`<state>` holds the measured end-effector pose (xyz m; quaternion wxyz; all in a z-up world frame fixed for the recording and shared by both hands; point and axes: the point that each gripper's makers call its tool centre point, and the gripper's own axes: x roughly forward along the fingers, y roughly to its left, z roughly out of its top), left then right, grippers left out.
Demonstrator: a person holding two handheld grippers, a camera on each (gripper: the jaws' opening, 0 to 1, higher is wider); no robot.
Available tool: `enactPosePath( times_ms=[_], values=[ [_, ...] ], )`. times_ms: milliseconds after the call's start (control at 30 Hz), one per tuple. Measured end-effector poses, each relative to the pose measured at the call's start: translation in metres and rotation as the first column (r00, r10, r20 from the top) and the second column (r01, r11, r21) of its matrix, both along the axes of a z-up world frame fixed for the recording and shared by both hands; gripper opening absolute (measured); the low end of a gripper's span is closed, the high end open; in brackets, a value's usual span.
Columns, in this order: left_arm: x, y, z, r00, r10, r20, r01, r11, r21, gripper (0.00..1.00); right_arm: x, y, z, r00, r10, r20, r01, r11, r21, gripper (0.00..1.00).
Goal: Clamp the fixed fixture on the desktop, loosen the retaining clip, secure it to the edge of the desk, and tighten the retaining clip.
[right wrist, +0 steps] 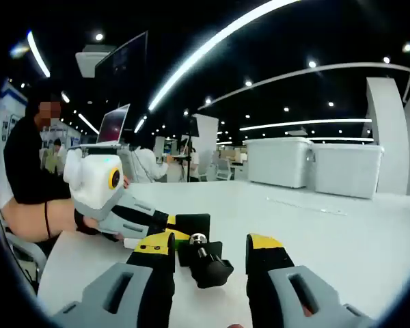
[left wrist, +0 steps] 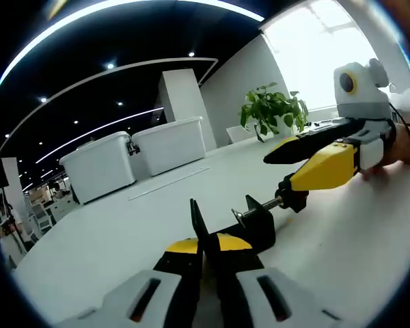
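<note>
A black C-clamp fixture [left wrist: 256, 229] rests low over the white desk [left wrist: 123, 239]. My left gripper [left wrist: 206, 242] is shut on its body, and a thin black plate sticks up between the yellow-tipped jaws. The clamp's silver screw [left wrist: 260, 205] runs right to a black knob [left wrist: 295, 196]. My right gripper [left wrist: 285, 167] comes in from the right with its jaws about that knob. In the right gripper view the knob [right wrist: 210, 268] lies between my right gripper's [right wrist: 210, 242] jaws, which stand apart and open. There the left gripper [right wrist: 169, 222] holds the clamp body [right wrist: 195, 224].
Two white lidded bins [left wrist: 99, 164] [left wrist: 171, 143] stand at the desk's far side, with a potted plant [left wrist: 273, 109] by the window. The desk edge [right wrist: 55, 253] runs close on the left of the right gripper view. A person [right wrist: 27, 157] stands there, with a laptop [right wrist: 113, 123] behind.
</note>
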<state>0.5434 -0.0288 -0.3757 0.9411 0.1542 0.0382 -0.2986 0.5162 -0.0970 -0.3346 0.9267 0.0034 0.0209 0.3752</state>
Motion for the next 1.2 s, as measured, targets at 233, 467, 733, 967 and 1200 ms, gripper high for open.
enactPosePath(
  times_ms=[233, 467, 733, 967, 1200],
  values=[
    [0.001, 0.0, 0.0, 1.0, 0.0, -0.001, 0.0, 1.0, -0.001, 0.07, 0.004, -0.001, -0.016, 0.987, 0.01, -0.158, -0.003, 0.999, 0.045, 0.28],
    [0.001, 0.001, 0.0, 1.0, 0.0, 0.0, 0.0, 1.0, -0.001, 0.07, 0.002, 0.004, -0.019, 0.986, 0.025, -0.165, -0.021, 0.999, 0.028, 0.22],
    [0.0, 0.001, 0.0, 1.0, -0.001, 0.004, 0.001, 1.0, 0.0, 0.07, -0.004, 0.007, -0.014, 0.999, 0.035, 0.01, -0.034, 0.996, -0.084, 0.21],
    [0.0, 0.001, 0.0, 1.0, 0.0, 0.005, 0.0, 1.0, 0.0, 0.07, -0.008, 0.013, -0.013, 0.972, 0.047, 0.229, 0.021, 0.958, -0.286, 0.21],
    [0.0, 0.001, 0.0, 1.0, 0.0, 0.004, 0.0, 1.0, 0.001, 0.07, -0.014, 0.023, -0.013, 0.893, 0.128, 0.431, 0.122, 0.854, -0.506, 0.21]
  ],
)
